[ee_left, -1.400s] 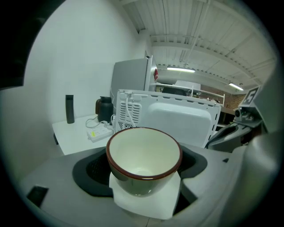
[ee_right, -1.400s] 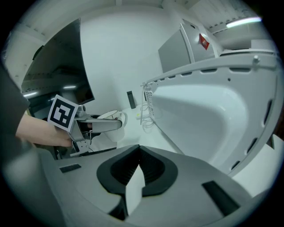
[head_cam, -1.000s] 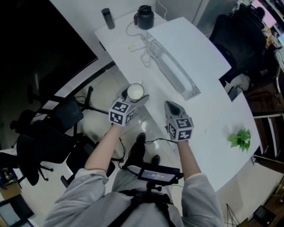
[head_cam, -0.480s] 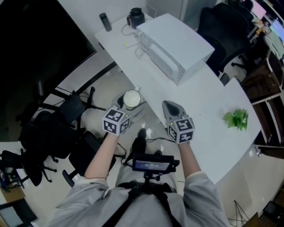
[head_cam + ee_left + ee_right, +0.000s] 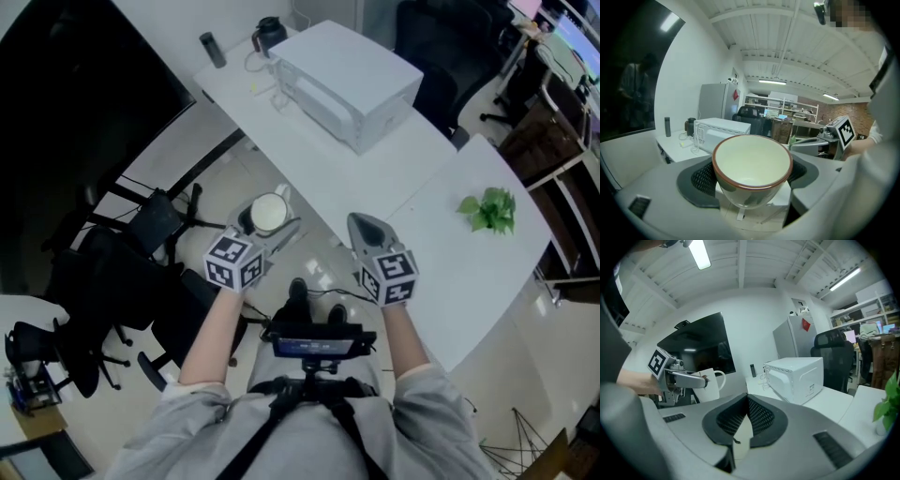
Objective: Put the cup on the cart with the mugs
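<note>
**Head view:** the cup (image 5: 269, 213) sits centre-left, pinched between the jaws of my left gripper (image 5: 281, 211). My right gripper (image 5: 364, 225) lies just right of centre, apart from it.

**Left gripper view:** jaws spread wide, pads (image 5: 704, 180) pressing the cup's sides, its mouth upward.

**Right gripper view:** jaws pressed together, nothing between them. The cup shows at the frame's left.

grey sleeves (image 5: 183, 412), black chest harness (image 5: 281, 419)
</note>
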The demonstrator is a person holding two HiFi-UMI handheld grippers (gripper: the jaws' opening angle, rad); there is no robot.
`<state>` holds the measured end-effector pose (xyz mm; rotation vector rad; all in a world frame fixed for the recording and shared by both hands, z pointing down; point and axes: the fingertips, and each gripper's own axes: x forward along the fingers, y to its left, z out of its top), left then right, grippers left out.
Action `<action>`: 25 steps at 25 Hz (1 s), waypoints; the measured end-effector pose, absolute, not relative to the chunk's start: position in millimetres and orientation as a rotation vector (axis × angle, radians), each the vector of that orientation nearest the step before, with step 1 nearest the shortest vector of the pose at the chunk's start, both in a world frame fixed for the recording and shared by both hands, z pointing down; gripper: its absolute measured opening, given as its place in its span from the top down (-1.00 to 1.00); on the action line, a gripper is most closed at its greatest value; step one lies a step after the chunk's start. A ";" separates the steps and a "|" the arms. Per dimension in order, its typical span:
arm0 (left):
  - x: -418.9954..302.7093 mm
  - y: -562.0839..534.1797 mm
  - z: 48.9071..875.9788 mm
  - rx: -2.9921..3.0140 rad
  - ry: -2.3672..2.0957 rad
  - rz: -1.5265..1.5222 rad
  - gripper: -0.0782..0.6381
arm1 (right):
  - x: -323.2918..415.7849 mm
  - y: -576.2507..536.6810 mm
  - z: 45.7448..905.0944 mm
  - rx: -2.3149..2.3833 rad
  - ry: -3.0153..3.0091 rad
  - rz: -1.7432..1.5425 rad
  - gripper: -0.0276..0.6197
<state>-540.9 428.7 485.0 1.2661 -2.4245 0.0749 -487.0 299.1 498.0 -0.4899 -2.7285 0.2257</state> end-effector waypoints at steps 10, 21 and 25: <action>-470.3 422.9 463.9 1.463 -2.344 0.099 -0.36 | -400.7 289.4 475.8 -0.248 -2.798 0.239 0.89; -391.1 396.4 466.8 1.782 -2.104 0.203 -0.36 | -290.1 276.9 491.9 0.148 -2.769 0.283 0.89; -349.4 362.8 474.1 1.919 -1.980 0.207 -0.36 | -225.1 244.6 490.9 0.394 -2.747 0.308 0.89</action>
